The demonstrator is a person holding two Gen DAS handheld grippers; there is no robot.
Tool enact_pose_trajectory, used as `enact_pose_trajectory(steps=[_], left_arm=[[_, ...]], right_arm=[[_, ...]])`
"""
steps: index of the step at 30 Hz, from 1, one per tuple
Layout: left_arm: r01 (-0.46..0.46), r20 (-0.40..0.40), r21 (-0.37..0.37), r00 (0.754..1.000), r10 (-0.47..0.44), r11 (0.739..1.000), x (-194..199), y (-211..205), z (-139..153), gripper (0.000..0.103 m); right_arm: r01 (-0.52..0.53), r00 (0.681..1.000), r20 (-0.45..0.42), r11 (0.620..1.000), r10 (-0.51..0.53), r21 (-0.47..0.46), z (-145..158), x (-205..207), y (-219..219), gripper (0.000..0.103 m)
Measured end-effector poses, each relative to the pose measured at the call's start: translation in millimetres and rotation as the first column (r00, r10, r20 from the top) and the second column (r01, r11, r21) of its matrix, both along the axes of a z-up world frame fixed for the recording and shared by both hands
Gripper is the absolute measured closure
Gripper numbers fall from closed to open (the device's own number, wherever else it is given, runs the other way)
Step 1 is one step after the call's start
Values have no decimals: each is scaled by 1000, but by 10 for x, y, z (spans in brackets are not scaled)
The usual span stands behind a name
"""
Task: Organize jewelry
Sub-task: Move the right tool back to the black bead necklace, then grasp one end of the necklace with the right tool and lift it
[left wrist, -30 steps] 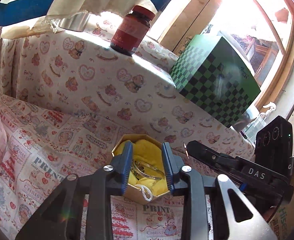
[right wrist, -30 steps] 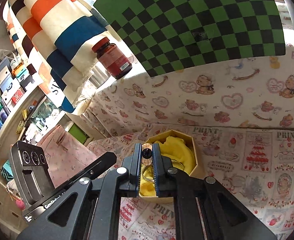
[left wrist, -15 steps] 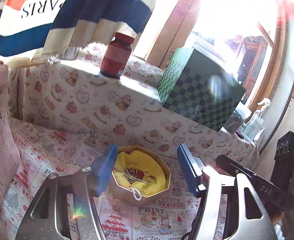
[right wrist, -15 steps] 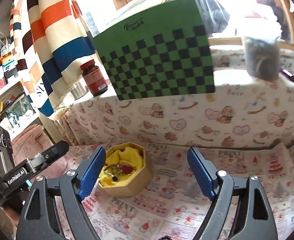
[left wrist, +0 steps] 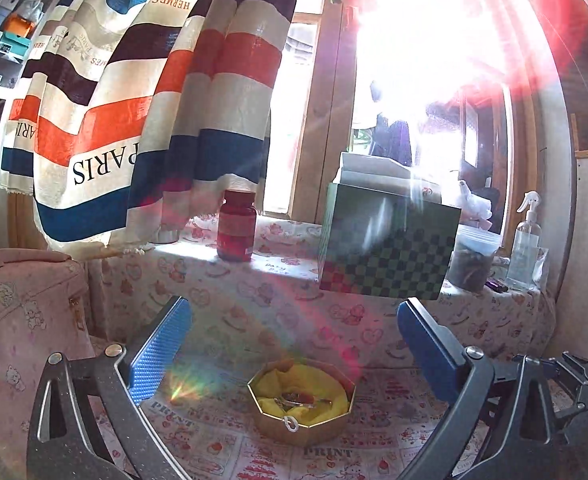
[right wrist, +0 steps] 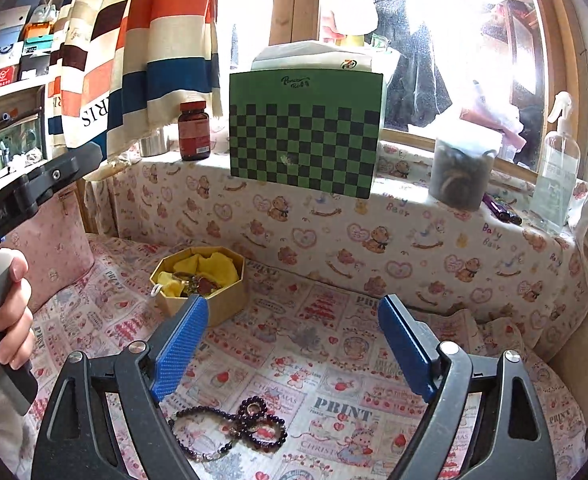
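Observation:
A gold octagonal box [left wrist: 301, 420] lined with yellow cloth sits on the printed tablecloth; it also shows in the right wrist view [right wrist: 230, 292]. Jewelry with a red piece [right wrist: 202, 283] lies inside it. A dark beaded bracelet [right wrist: 234, 426] lies on the cloth between the right gripper's arms. My left gripper [left wrist: 294, 344] is open and empty, held back from and above the box. My right gripper [right wrist: 294, 344] is open and empty, to the right of the box and above the beads.
A raised ledge behind holds a red-brown bottle [right wrist: 193, 131], a green checkered box [right wrist: 303, 136], a dark-filled jar [right wrist: 459, 168] and a spray bottle [right wrist: 555, 168]. A striped cloth [left wrist: 142, 80] hangs at the left. A pink bag [left wrist: 22, 320] stands left.
Both grippers have opened wide and pulled back and up from the box. The piece the right gripper held a second ago now lies in the box.

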State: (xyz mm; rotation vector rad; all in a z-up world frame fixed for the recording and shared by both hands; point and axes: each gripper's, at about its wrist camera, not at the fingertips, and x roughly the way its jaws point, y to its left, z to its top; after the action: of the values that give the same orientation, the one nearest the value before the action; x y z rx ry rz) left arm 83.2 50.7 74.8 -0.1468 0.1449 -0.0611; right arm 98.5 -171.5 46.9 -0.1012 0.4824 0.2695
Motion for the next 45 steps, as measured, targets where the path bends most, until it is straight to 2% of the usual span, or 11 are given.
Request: enact_pose_trajectory(steps=[6,12,15,19,24,31,36,38,41,43,45], left_arm=[[9,-16,14,1000,-9,1000,3,-97,-50,1],[1,-37,26,999,0,1000,-44,-245,-115,1],[3,-42,57,999,-1,998,-80,-352,-140,1],[-49,-31,93,998,52,994,-134,-431,-162,1],[-65,-25,67,997,67,996,-159,-379,-161,1],[-68,-44,42,997,70,997,-118,-313,-167,1],[-70,-76,37,994,72,997,-46,-312,-204,1],[-70,-84,42,994,73,997,-26,-319,-218,1],[-76,-88,55,993,81,996,-15,-332,-236,1],[-70,-94,57,993,76,996,-4,-343,-247,1],[-66,-99,63,992,72,996,4,-360,-261,1]], right_arm=[[20,998,-55,999,-18,33,-176,57,-98,15],[28,979,-198,992,-53,-127,-455,137,6,14],[-63,963,-270,977,6,-203,-614,110,199,15],[-152,927,-368,973,79,-175,-777,63,342,15],[-190,920,-376,964,110,-184,-836,-16,439,14],[-145,910,-410,972,58,-184,-939,146,355,15],[-112,886,-461,989,57,-93,-968,257,199,14],[-87,887,-462,991,29,-106,-973,281,161,15],[-83,899,-438,989,19,-126,-965,254,167,26],[-85,905,-425,988,23,-128,-941,232,182,48],[-76,914,-405,986,10,-148,-937,214,197,78]])
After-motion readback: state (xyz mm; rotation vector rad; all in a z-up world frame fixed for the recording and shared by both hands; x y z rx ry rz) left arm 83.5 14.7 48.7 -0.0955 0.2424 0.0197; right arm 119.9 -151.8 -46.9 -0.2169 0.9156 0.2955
